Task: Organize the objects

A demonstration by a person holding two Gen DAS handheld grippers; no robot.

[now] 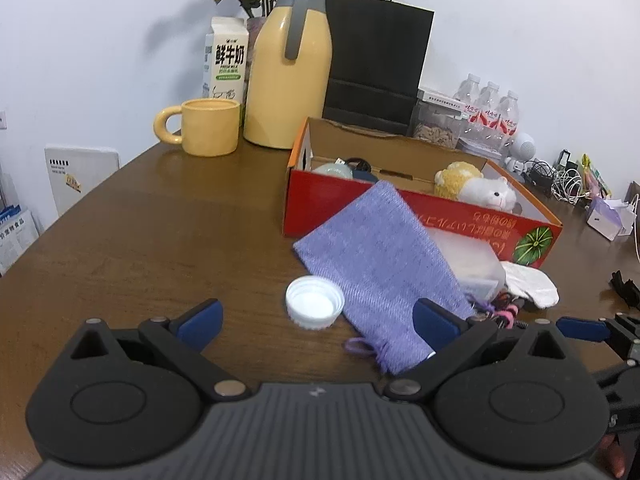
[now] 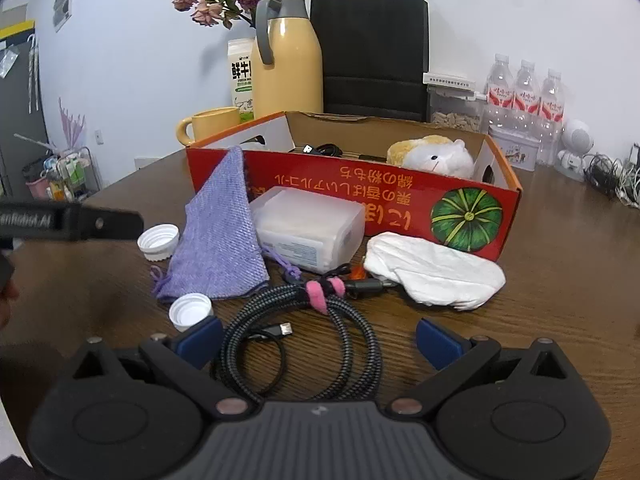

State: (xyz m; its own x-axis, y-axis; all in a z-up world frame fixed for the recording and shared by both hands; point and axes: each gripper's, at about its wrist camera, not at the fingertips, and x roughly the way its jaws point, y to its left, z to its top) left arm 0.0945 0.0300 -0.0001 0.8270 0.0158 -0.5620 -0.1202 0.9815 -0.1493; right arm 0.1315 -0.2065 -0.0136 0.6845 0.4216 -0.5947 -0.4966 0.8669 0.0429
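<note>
**Red box partly filled, lots still on the table**

Red cardboard makes the box (image 2: pixel 352 184), and it sits on the brown table (image 1: pixel 140 240). A fluffy toy hamster (image 2: pixel 436 156) and a black cord (image 2: pixel 324 148) already lie inside it, so some tidying looks done.

Many things still wait in front of the box. A purple cloth pouch (image 2: pixel 218 244) leans on the box wall. A clear plastic case (image 2: pixel 308 228) sits just beside it. A white cloth (image 2: pixel 432 272) lies near the pumpkin picture. A coiled cable (image 2: pixel 304 336) with a pink tie lies closest. Two white caps (image 2: pixel 158 242) rest on the table too.

The left gripper (image 1: pixel 318 326) is spread wide and holds nothing, with one cap between its fingers. The right gripper (image 2: pixel 318 338) is also spread wide and empty, right over the coiled cable. I think most of the job is left.
</note>
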